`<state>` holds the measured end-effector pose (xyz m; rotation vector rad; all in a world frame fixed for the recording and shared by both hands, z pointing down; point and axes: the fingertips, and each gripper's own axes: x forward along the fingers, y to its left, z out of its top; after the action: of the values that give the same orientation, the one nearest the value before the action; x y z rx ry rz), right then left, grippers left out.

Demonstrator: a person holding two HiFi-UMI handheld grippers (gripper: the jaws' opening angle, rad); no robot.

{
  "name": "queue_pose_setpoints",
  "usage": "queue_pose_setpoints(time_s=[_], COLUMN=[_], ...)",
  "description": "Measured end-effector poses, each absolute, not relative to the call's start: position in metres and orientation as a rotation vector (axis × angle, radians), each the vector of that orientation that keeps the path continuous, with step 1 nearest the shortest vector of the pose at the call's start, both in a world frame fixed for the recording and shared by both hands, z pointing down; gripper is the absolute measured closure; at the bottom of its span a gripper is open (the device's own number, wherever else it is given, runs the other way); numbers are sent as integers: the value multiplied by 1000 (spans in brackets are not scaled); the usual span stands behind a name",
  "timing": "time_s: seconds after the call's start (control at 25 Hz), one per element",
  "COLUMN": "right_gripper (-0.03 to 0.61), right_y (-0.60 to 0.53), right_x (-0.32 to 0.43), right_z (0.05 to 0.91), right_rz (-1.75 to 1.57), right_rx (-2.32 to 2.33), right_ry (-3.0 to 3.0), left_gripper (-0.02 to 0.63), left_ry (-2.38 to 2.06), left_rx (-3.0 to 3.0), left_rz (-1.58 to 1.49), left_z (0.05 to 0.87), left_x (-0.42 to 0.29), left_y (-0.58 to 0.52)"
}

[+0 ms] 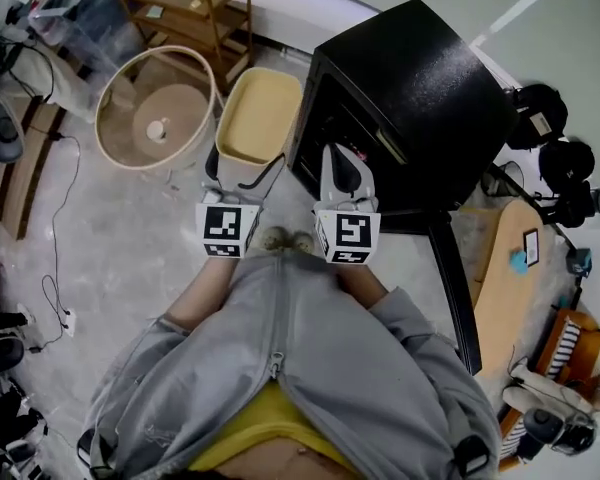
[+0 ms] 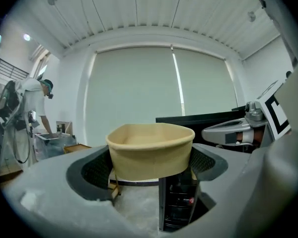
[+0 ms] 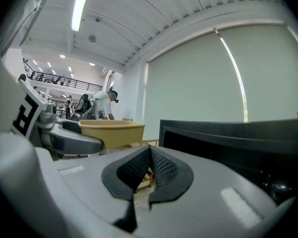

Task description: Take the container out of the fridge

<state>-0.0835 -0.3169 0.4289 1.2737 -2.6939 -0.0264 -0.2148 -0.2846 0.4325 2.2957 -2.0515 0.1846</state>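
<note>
A tan open-topped container (image 1: 258, 113) is outside the black fridge (image 1: 420, 98), just left of its open front. My left gripper (image 1: 242, 168) is shut on the container's near wall; in the left gripper view the container (image 2: 151, 148) sits squeezed between the two pads of that gripper (image 2: 151, 168). My right gripper (image 1: 343, 156) points at the fridge opening and is shut with nothing in it; the right gripper view shows this gripper (image 3: 149, 168) with its pads pressed together. There the container (image 3: 111, 130) shows at the left and the fridge (image 3: 238, 138) at the right.
The fridge door (image 1: 458, 288) hangs open at my right. A round wooden hoop table (image 1: 158, 108) and a wooden shelf (image 1: 195, 8) stand to the left and behind. A wooden bench (image 1: 500, 278) is at the right. A person (image 2: 37, 108) stands far off.
</note>
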Motion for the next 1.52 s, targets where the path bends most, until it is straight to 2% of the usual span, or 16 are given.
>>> queue_pose_setpoints(time_s=[0.56,1.52], right_gripper=[580,580], right_y=[-329,-344], right_x=[-100,-101], right_z=[347,353], right_rz=[-221,-140], right_rx=[1280,1288], right_ry=[-2768,-2727], left_gripper=[124,123], left_ry=[-2231,-2177], left_rx=[2158,2215], left_rz=[39,89], left_z=[358,357], left_x=[-257,-257], left_y=[-295,-309])
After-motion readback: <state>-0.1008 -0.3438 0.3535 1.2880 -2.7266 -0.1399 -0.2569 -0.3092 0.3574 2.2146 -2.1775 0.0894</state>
